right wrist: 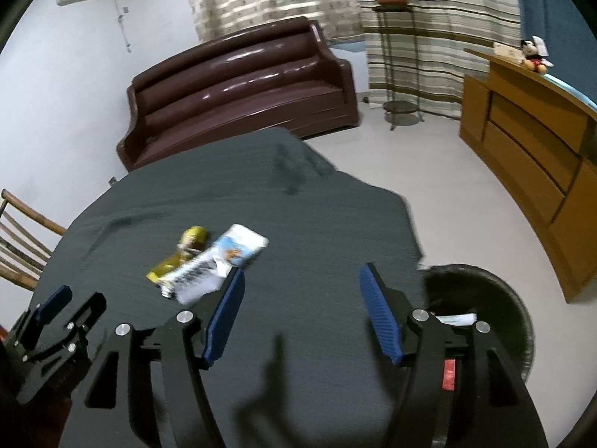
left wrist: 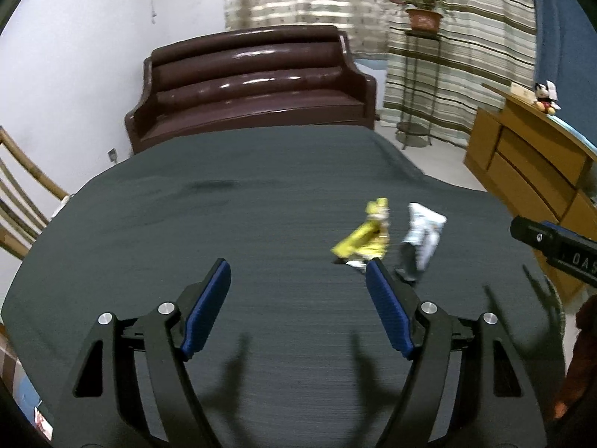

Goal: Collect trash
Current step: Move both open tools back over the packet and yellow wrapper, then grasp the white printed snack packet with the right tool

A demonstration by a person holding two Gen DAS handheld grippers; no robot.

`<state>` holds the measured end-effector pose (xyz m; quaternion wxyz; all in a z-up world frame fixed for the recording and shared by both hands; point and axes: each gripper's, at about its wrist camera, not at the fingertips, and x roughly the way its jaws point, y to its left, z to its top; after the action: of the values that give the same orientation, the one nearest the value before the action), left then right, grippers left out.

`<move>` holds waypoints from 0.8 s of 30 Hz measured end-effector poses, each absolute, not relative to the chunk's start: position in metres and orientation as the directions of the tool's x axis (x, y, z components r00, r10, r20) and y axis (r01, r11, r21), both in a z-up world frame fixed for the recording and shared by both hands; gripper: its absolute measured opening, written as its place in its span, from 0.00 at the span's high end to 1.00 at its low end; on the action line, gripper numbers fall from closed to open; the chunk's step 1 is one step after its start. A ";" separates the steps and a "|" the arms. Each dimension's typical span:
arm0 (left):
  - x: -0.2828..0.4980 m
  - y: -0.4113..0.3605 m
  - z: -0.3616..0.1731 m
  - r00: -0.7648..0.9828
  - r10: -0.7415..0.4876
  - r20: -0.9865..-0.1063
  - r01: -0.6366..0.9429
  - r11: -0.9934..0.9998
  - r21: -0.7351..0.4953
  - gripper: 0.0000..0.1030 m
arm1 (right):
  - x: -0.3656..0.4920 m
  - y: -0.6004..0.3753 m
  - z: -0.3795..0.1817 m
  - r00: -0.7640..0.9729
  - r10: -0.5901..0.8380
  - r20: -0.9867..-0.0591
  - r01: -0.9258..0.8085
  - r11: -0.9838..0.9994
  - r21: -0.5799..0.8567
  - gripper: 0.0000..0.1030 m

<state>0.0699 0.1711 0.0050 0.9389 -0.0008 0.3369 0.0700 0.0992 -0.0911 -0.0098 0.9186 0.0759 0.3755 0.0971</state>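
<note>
1. Blue-padded fingers of the left gripper (left wrist: 298,272) stand wide apart and hold nothing; they hover above the dark grey tablecloth (left wrist: 242,205), casting shadows on it.
2. Likewise the right gripper (right wrist: 302,280) is spread wide and empty, hanging over the near right part of the same table, just beside its edge.
3. Just beyond the left gripper's right finger lie two pieces of trash: a crumpled yellow wrapper (left wrist: 367,237) and, at its right and very near it, a white wrapper (left wrist: 421,235). Whether the two touch I cannot tell, as both are blurred.
4. From the right wrist view the same pair sits left of the right gripper's left finger, the white wrapper (right wrist: 220,261) overlapping the yellow wrapper (right wrist: 186,250).
5. Off the table's right edge, low on the floor, stands a dark round bin (right wrist: 485,298) with some scraps already inside it.
6. Step in hand, as I judge it: an approach to the remaining trash, no grasp yet made; part of the collecting seems done.
7. Next move likely calls for one gripper to shift sideways over a wrapper, lower until the fingers straddle it, and pinch firmly, since thin crumpled film may slip or drag its neighbour along.
8. Farther off are a brown sofa (left wrist: 253,86), a plant stand and a wooden cabinet.
</note>
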 end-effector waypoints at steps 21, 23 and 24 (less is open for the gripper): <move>0.088 0.244 -0.007 0.738 0.170 -0.653 -0.195 0.980 0.036 0.28 | 0.152 -0.010 -0.039 0.610 0.130 -0.782 -0.111 0.991 0.078 0.38; 0.090 0.243 -0.008 0.739 0.162 -0.654 -0.187 0.982 0.031 0.28 | 0.150 -0.012 -0.042 0.600 0.119 -0.791 -0.110 0.992 0.066 0.38; 0.091 0.242 -0.009 0.739 0.157 -0.655 -0.183 0.983 0.029 0.28 | 0.149 -0.014 -0.044 0.594 0.116 -0.796 -0.109 0.992 0.063 0.38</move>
<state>0.0910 0.2423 -0.0088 0.9324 -0.0188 0.3494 0.0911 0.1486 -0.0135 -0.0440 0.8927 0.0037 0.4463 0.0630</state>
